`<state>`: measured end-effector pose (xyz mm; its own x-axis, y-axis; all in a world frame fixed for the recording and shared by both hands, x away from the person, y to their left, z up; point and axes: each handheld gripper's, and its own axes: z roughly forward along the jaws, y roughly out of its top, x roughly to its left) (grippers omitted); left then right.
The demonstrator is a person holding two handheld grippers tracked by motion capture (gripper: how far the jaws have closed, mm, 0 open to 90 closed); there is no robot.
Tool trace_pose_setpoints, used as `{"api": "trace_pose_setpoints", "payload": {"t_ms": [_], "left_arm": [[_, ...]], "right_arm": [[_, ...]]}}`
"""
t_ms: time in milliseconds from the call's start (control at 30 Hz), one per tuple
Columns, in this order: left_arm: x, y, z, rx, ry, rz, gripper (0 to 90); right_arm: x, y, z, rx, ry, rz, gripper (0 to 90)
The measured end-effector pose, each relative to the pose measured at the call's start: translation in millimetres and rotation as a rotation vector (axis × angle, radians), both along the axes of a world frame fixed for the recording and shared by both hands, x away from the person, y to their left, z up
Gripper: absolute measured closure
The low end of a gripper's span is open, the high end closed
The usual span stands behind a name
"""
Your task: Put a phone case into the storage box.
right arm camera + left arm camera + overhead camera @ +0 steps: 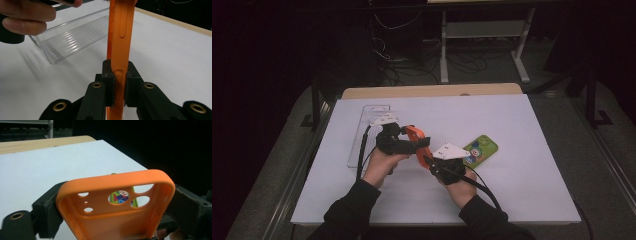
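An orange phone case (417,139) is held just above the white table between both grippers. My left gripper (408,142) spans the case (115,220) across its width, its two black pads (48,213) pressed on the opposite side walls, camera holes facing away. My right gripper (120,82) pinches one thin side wall of the case (120,37) from below, jaws shut tight on it. In the high view the right gripper (427,159) sits at the case's near end. A green phone (481,150) with a cartoon picture lies flat to the right, and the phone (121,195) shows through a camera hole.
A clear plastic tray (364,132) lies at the left behind the left hand; the tray (72,37) is close beyond the case. The white table top (512,190) ends in a wooden strip (432,91) at the far side. Dark floor and cables lie beyond.
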<state>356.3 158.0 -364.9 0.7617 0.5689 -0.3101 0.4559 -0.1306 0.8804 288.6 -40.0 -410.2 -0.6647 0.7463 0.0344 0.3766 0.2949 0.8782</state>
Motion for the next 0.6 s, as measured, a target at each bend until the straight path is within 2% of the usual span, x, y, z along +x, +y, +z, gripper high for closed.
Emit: {"api": "trace_pose_setpoints", "payload": {"t_ms": [367, 600], "left_arm": [[-2.1, 0.1, 0.1, -0.012, -0.004, 0.011, 15.3], [-5.1, -4.8, 1.4, 0.007, -0.017, 0.016, 16.4]], "right_arm": [[1.3, -0.1, -0.1, -0.011, -0.012, 0.011, 79.5], [3.8, -3.1, 1.5, -0.012, 0.023, 0.042, 74.8]]}}
